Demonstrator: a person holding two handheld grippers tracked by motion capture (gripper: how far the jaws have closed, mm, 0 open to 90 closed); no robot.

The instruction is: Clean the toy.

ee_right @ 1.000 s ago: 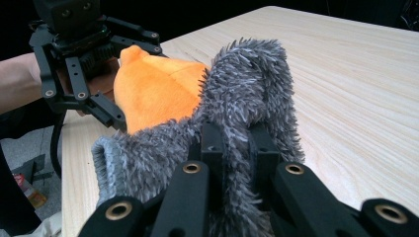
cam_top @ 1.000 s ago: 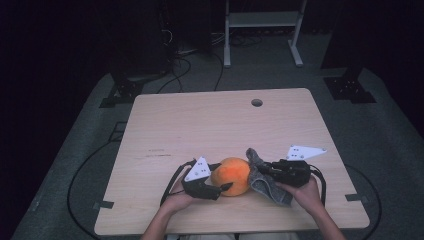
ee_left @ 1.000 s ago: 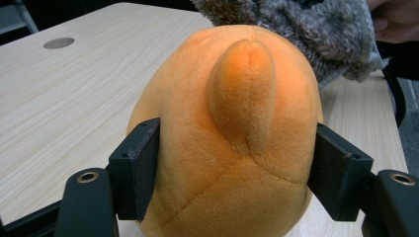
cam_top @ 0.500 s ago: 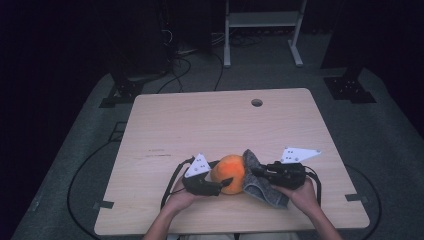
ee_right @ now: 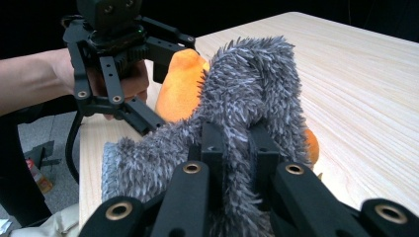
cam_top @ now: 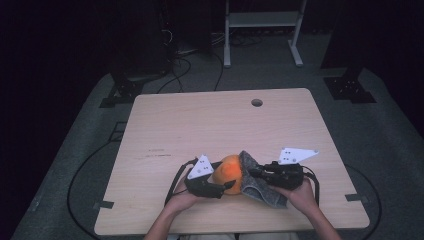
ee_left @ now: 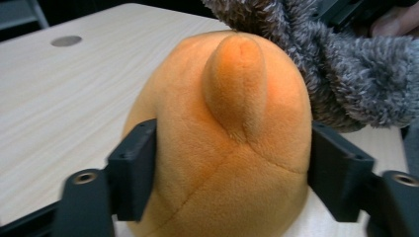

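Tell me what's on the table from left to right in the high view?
Left tool → orange plush toy → grey fuzzy cloth → right tool.

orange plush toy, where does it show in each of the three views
High view: the orange plush toy sits low at centre, between the left claw and the grey cloth.
Left gripper view: the toy takes up the centre, clamped between the two black jaws.
Right gripper view: the toy is upper centre-left, partly behind the cloth.
Shared landmark: the grey cloth touching the toy.
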